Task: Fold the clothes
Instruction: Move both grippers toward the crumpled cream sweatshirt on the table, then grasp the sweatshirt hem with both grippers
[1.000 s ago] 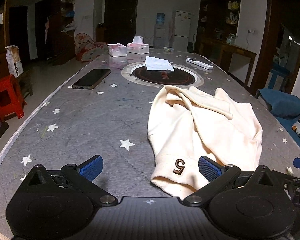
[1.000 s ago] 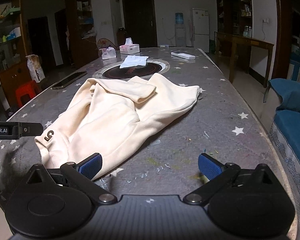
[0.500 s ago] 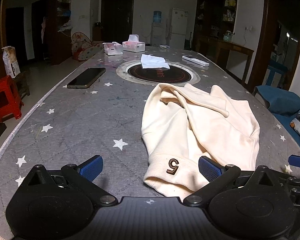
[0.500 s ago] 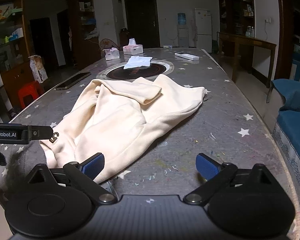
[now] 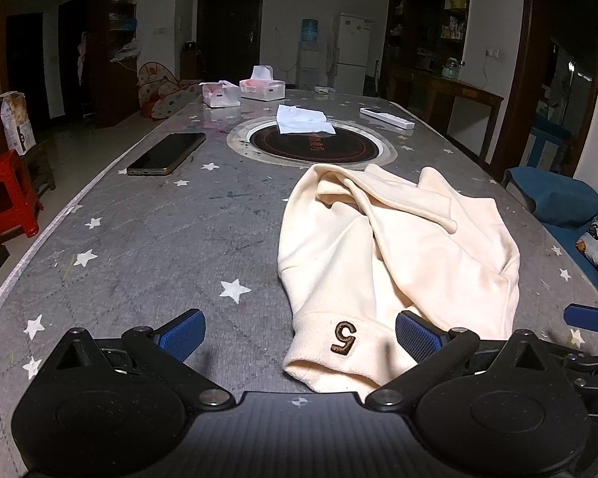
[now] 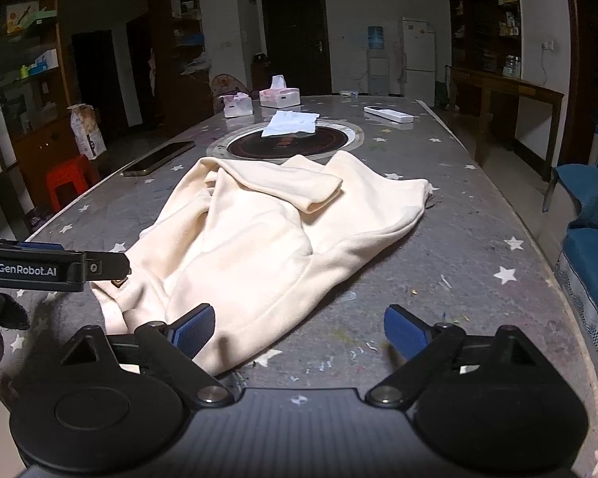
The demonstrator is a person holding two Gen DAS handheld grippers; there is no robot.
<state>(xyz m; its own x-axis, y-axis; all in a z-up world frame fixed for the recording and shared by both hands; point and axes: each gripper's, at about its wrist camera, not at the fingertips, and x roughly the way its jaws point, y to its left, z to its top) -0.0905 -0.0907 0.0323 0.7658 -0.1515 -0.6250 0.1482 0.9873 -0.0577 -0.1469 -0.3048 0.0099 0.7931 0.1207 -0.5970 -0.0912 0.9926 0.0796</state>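
While both claws are held low at the near table edge:
Left gripper (image 5: 297, 332): spread wide, the cuff marked 5 (image 5: 343, 342) lying between its fingers.
Right gripper (image 6: 299, 328): spread wide, nothing gripped.
Garment (image 6: 267, 239): one cream piece, crumpled on the starred table (image 5: 147, 239), long axis running away from the claws.
Counted beyond: one phone (image 5: 166, 153), two tissue boxes (image 5: 262, 88).
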